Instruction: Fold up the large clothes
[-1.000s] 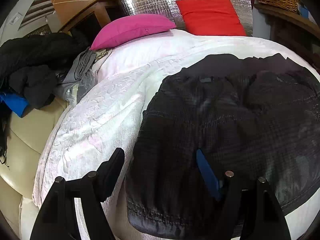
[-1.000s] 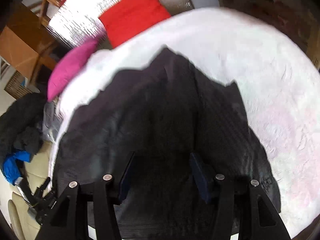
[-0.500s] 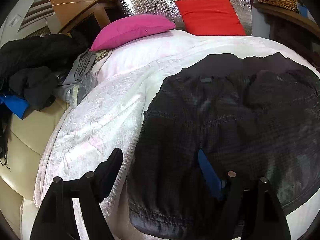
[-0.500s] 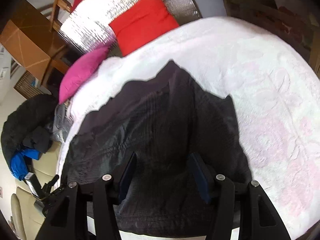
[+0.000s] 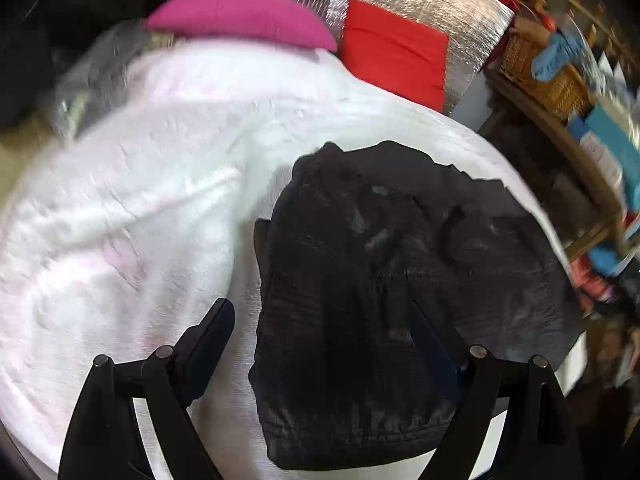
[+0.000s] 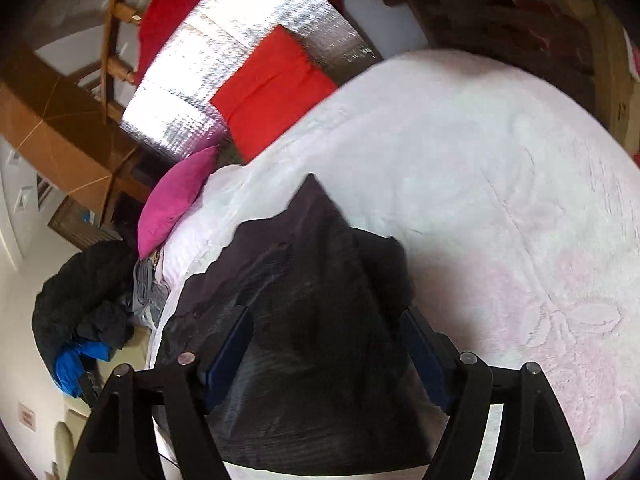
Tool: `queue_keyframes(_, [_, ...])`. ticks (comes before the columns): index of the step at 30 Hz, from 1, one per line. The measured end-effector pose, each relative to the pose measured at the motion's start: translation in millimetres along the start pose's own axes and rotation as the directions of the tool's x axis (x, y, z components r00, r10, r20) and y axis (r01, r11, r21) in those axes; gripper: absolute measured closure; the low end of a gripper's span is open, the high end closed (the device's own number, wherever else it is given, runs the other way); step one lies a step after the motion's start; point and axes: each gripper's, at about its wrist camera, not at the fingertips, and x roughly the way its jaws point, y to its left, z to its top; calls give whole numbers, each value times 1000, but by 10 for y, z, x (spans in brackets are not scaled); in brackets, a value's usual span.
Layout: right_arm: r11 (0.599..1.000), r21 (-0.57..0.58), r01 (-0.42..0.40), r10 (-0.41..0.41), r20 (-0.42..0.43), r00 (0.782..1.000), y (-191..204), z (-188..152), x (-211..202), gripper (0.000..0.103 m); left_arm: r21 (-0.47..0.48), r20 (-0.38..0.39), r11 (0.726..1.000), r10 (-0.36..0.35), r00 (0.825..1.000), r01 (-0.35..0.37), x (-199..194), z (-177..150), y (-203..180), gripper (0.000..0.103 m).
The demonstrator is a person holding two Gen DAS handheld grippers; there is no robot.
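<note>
A large black jacket point(image 5: 360, 280) lies partly folded on a white bedspread point(image 5: 140, 220). It also shows in the right wrist view point(image 6: 312, 320), with a pointed corner towards the pillows. My left gripper point(image 5: 320, 328) is open and hovers over the jacket's near left part, its left finger over bare bedspread. My right gripper point(image 6: 326, 332) is open and hovers over the jacket's near right part. Neither holds cloth. The view from the left wrist is blurred.
A pink pillow point(image 5: 240, 16) and a red pillow point(image 5: 396, 60) lie at the bed's head against a silver foil panel point(image 6: 224, 72). A heap of dark clothes point(image 6: 80, 300) lies left of the bed. Wooden shelves with baskets point(image 5: 552, 80) stand to the right.
Both grippers have swung and lifted, the left view turning right, the right view tilting back. The jacket looks more bunched and narrower. Both grippers remain open.
</note>
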Motion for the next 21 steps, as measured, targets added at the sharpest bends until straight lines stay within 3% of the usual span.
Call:
queue_keyframes(5, [1000, 23, 7, -6, -48, 999, -217, 86, 138, 24, -39, -70, 988, -151, 986, 149, 187, 88, 119, 15])
queue_keyframes(9, [1000, 23, -8, 11, -119, 993, -334, 125, 303, 24, -56, -136, 979, -201, 970, 195, 371, 84, 185, 15])
queue_keyframes(12, [998, 40, -46, 52, -174, 983, -428, 109, 396, 24, -72, -200, 969, -248, 948, 238, 506, 64, 209, 15])
queue_keyframes(18, [991, 55, -123, 134, -273, 953, -515, 24, 644, 23, -85, -216, 938, -346, 913, 335, 549, 24, 208, 10])
queue_keyframes(21, [977, 84, -195, 211, -279, 937, -522, 26, 734, 18, -109, -211, 920, -391, 896, 376, 585, 38, 237, 9])
